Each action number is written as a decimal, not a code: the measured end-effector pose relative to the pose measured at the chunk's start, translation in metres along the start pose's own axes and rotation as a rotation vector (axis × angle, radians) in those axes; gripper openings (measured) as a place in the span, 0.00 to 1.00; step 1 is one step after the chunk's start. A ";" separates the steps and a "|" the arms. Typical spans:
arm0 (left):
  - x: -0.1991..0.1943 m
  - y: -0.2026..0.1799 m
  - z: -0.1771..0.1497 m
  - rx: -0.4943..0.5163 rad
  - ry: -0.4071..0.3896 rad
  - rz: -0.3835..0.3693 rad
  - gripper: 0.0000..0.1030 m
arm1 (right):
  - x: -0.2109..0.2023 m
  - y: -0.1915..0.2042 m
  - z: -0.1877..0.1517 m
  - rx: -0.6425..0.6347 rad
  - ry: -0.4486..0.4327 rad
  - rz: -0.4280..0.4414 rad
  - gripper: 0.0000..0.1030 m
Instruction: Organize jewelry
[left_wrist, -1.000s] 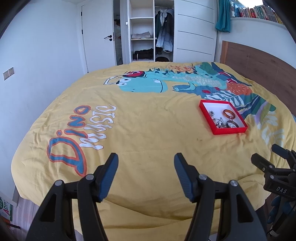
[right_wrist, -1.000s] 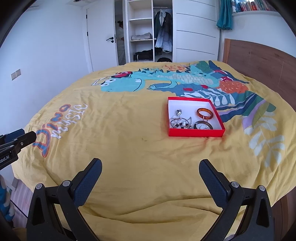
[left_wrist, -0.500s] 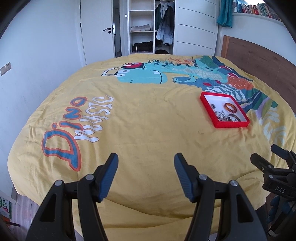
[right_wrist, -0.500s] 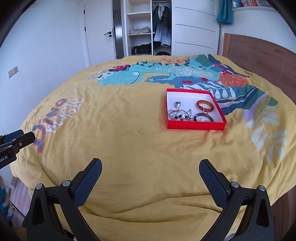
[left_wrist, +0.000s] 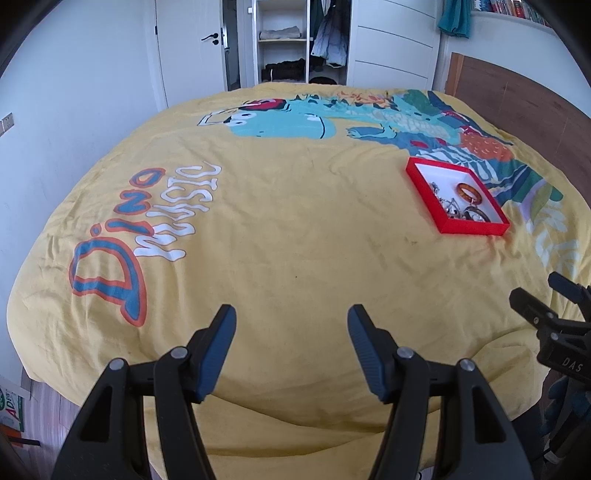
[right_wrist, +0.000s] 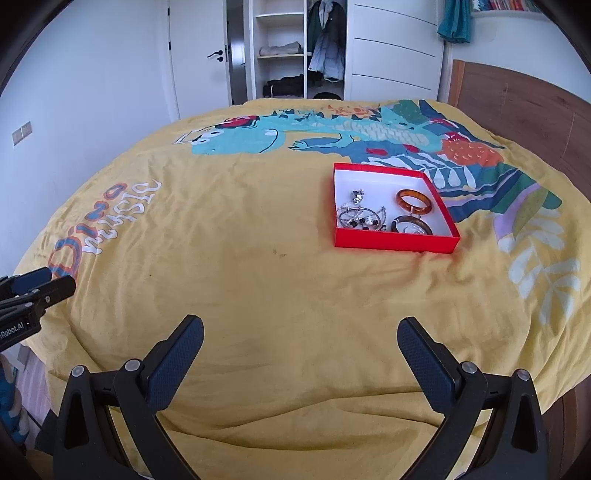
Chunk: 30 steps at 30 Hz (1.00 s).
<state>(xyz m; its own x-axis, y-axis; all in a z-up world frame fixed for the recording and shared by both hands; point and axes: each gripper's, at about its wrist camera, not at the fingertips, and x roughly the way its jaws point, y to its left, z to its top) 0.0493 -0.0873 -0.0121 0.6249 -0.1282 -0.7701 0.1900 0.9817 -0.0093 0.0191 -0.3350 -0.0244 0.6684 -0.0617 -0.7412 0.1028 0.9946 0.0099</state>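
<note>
The left gripper (left_wrist: 291, 325) hangs over the near edge of the bed with its two dark blue fingers (left_wrist: 218, 343) held apart and nothing between them. The right gripper (right_wrist: 301, 345) sits beside it, spread wider, and it too holds nothing; only the yellow bedspread (right_wrist: 258, 288) shows in the gap. Each tool can be seen from the other's camera: the right one pokes in at the right edge of the left view, the left one at the left edge of the right view.

Farther up the bed, on the right side and well apart from both grippers, lies a shallow red box (right_wrist: 393, 242) with a white inside. In it sit an amber bangle (right_wrist: 413, 200), a darker bangle (right_wrist: 412, 225) just in front of that, and a tangle of silver jewelry (right_wrist: 360, 216) toward the left half. The box rests at the edge of the leafy part of the dinosaur print (right_wrist: 258, 138). Beyond the bed stand a white door (right_wrist: 201, 55) and an open wardrobe (right_wrist: 295, 48) with a coat hanging inside.
</note>
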 end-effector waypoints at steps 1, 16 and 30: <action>0.003 0.000 -0.001 0.001 0.006 0.002 0.59 | 0.002 0.000 0.001 -0.003 0.002 -0.003 1.00; 0.027 -0.004 -0.003 0.027 0.061 0.055 0.59 | 0.028 -0.018 -0.004 0.041 0.037 0.014 1.00; 0.034 -0.008 0.003 0.033 0.079 0.067 0.59 | 0.048 -0.037 -0.007 0.072 0.071 0.011 1.00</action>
<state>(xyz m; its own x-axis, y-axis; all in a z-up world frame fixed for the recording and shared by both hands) 0.0715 -0.1003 -0.0359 0.5755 -0.0495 -0.8163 0.1751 0.9825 0.0639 0.0421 -0.3744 -0.0652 0.6159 -0.0426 -0.7867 0.1505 0.9865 0.0645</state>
